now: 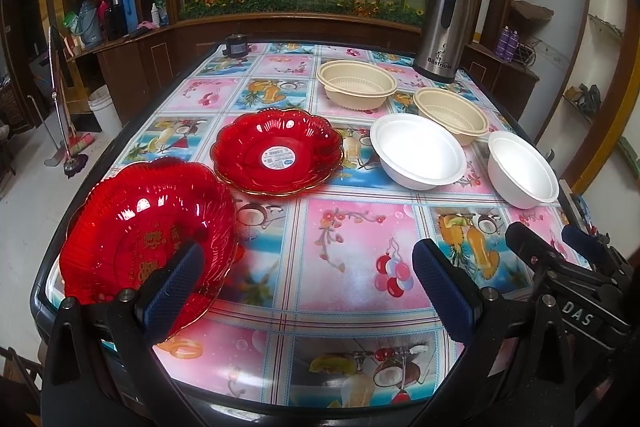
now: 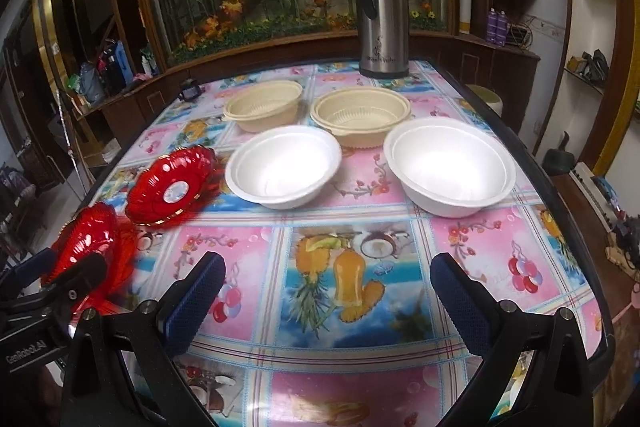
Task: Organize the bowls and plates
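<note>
Red plates: two are seen on the table (image 1: 352, 227). The labelled plate (image 1: 277, 151) lies flat, well in front of the flask (image 1: 442, 27) and to its left. The near plate (image 1: 148, 231) sits tilted at the table's left edge, farthest from the flask.
White bowls: the left bowl (image 1: 418, 151) and the right bowl (image 1: 522, 173) are set apart, both nearer than the flask.
Beige bowls: the far bowl (image 1: 356, 83) is just left of the flask; the other beige bowl (image 1: 450, 115) is just in front of it, touching the left white bowl's rim.
Left gripper (image 1: 310, 287): jaws are spread wide; its left finger (image 1: 176, 279) overlaps the near plate, contact cannot be told.
Right gripper (image 2: 328, 301): jaws are spread wide over bare tablecloth, nothing held, well in front of the flask.
</note>
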A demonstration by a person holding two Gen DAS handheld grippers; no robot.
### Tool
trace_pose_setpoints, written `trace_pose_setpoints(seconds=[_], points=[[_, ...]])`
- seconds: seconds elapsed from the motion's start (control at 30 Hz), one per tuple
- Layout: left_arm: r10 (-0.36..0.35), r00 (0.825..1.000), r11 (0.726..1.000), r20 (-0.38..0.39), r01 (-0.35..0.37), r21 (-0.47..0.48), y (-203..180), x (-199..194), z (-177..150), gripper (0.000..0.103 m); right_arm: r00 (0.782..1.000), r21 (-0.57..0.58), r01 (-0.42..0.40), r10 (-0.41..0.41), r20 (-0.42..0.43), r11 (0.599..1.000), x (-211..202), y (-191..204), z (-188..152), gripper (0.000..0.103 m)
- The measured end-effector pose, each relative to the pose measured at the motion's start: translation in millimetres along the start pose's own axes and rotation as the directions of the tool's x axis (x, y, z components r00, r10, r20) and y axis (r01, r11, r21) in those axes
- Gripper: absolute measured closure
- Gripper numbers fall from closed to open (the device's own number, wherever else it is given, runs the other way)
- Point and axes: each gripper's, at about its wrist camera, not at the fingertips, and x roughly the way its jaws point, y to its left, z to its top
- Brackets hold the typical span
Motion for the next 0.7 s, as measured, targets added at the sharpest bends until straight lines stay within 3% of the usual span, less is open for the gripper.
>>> trace_pose_setpoints(seconds=[0.37,0.7], points=[[0.005,1.0,1.0,-0.001,-0.005,-0.011,6,-3,0,0.0,1.0,0.004,-0.026,0.026,0.015,1.0,-3,0,0,0.0],[0.06,0.998,0.996,0.014,-0.059,-0.07,41,-8,-1,0.0,0.996,-0.022,-0.087,0.088,0.03,0.996,-13,24,4,0.0]])
